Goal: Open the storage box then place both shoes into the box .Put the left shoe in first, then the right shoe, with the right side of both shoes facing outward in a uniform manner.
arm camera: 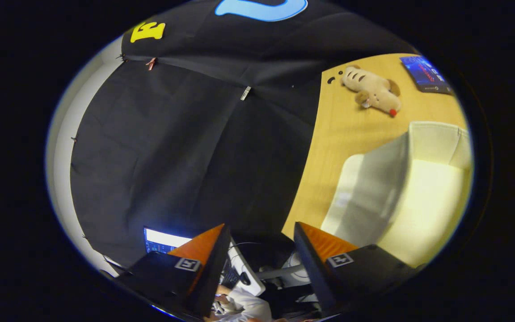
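Note:
My gripper is open, with nothing between its fingers, and it is rolled hard to one side so the wooden table stands nearly upright beside the fingers. A cream-white storage box rests on that table just beyond the finger nearer to it. Its lid stands up and the pale inside wall shows. I see no shoes in this view.
A tan plush toy with a red nose lies on the table past the box. A dark blue flat packet sits at the table's far corner. Behind the fingers a lit screen and a person's white sleeve show.

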The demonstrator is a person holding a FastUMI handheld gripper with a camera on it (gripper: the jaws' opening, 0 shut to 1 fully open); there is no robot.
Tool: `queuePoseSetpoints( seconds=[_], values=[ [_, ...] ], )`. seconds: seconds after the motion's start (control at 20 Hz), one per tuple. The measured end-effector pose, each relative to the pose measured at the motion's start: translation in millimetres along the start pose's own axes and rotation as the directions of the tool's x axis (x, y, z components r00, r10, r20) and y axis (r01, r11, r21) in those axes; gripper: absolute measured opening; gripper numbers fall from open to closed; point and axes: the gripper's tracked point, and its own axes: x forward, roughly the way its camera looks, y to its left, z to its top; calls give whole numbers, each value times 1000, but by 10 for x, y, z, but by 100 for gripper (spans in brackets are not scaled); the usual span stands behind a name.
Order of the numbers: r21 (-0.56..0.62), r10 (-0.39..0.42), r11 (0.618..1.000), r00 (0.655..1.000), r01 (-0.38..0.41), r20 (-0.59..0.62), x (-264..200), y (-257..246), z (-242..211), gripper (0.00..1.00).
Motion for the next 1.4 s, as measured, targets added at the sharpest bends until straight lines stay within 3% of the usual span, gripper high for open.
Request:
queuePoseSetpoints(
  seconds=[0.05,0.25,0.4,0.75,0.95,1.2,1.4],
  values=[
    [-21,-26,999,999,27,27,-119,-72,58,96],
    [-96,-132,985,983,146,130,-714,-387,170,98],
    [-162,-229,951,950,265,212,-1221,-745,215,98],
    [-185,-469,824,828,535,307,-2369,-1745,155,98],
    [-217,-608,703,730,678,312,-2824,-2466,43,99],
    [-212,-725,608,644,765,245,-3198,-3237,-203,99],
    [-213,-782,562,598,799,177,-3341,-3754,-381,99]
  ],
)
